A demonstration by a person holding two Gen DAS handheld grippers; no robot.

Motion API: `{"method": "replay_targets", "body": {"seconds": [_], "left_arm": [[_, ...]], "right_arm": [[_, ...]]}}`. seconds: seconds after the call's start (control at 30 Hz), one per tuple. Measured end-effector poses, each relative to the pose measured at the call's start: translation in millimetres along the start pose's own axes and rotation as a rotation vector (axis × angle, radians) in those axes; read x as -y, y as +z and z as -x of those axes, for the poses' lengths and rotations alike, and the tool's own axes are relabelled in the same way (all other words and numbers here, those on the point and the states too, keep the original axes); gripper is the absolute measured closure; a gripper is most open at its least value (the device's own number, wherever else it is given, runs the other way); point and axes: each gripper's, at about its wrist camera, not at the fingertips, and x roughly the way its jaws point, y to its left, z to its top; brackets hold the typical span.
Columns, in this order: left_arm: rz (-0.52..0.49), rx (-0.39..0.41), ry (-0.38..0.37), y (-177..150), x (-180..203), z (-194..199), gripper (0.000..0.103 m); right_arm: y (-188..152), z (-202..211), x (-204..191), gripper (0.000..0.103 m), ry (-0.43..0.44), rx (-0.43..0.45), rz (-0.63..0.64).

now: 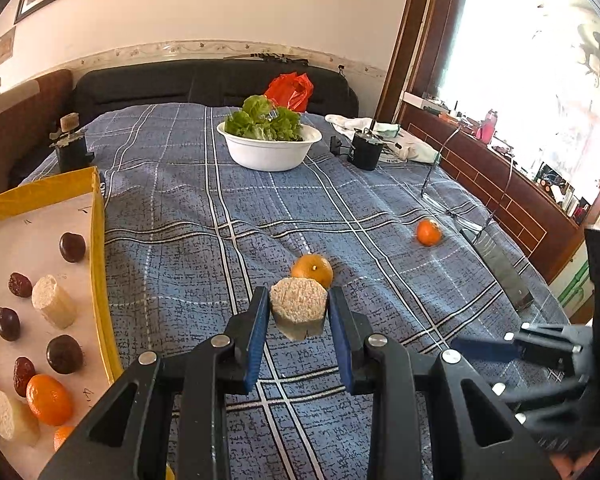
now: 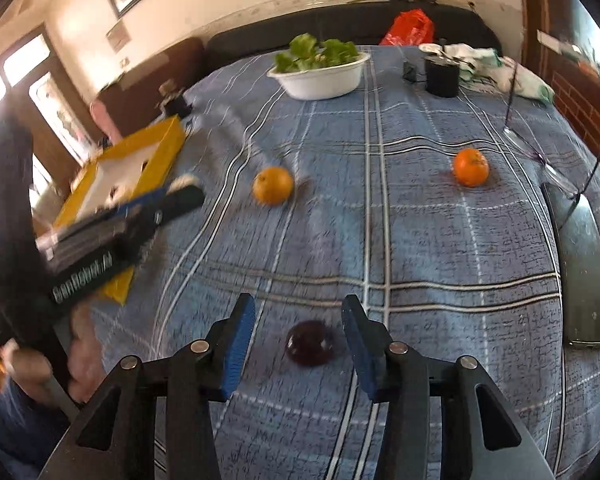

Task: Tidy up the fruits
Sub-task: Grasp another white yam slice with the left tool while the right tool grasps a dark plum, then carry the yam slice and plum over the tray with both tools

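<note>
**Ana:** Jaws first: the left gripper (image 1: 299, 322) is clamping a pale, grainy-topped cylinder piece (image 1: 298, 312), its blue pads (image 1: 257, 338) pressing on both sides and lifting it clear of the blanket. The right gripper (image 2: 298, 346) is standing partly open, a dark purple fruit (image 2: 310, 342) sitting between the pads, gaps showing on each side (nothing gripped there).

**Ben:** And the surroundings, biggest down?

**Ana:** Everything is lying on a blue plaid blanket (image 1: 188, 208) covering a bed. At the left edge a yellow-walled tray (image 1: 98, 264) is holding the sorted pieces: dark round fruits, reddish dates, two more pale cylinders and oranges. At the far end a white bowl (image 1: 268, 152) is carrying green lettuce (image 1: 266, 120), with a red plastic bag (image 1: 290, 90) behind it and a black cylindrical container (image 1: 365, 153) to its right. A long grey metal bar (image 2: 580, 268) is resting along the right side.

**Ben:** Loose fruit?

**Ana:** Two oranges are sitting on the blanket: a paler one (image 1: 313, 270) just behind the held cylinder, a brighter one (image 1: 428, 233) well apart to the right, near the bar.

**Ben:** Any writing?

**Ana:** Faint pen marks are showing on the tray's white floor, and white lettering on the left gripper's body in the right wrist view, all too blurred for reading.
</note>
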Motion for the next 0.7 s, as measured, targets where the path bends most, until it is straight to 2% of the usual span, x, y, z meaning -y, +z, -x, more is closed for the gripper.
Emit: {"method": "replay_targets", "body": {"seconds": [0.17,0.27,0.3,0.37,0.47,0.6,0.7], "left_arm": [[0.012,0.005,-0.004,0,-2,2,0.074],[0.013,0.007,-0.005,0,-2,3,0.074],[0.011,0.007,-0.006,0,-2,3,0.074],[0.008,0.009,-0.006,0,-1,4,0.074],[0.014,0.006,-0.013,0,-2,5,0.074],[0.049,0.016,-0.030,1,-9,14,0.074],[0.079,0.042,-0.015,-1,-21,29,0.074]], "right_arm": [[-8,-7,-12,0.065,-0.104,-0.013,0.076],[-11,-12,-10,0.065,-0.134,-0.026,0.079],[-12,-13,-8,0.069,-0.143,-0.025,0.077],[-13,-12,-5,0.074,-0.113,-0.018,0.056],[-12,-10,-8,0.074,-0.134,-0.006,0.048],[-3,4,-16,0.074,-0.110,0.033,0.020],[10,14,-29,0.074,-0.067,0.070,0.010]]}}
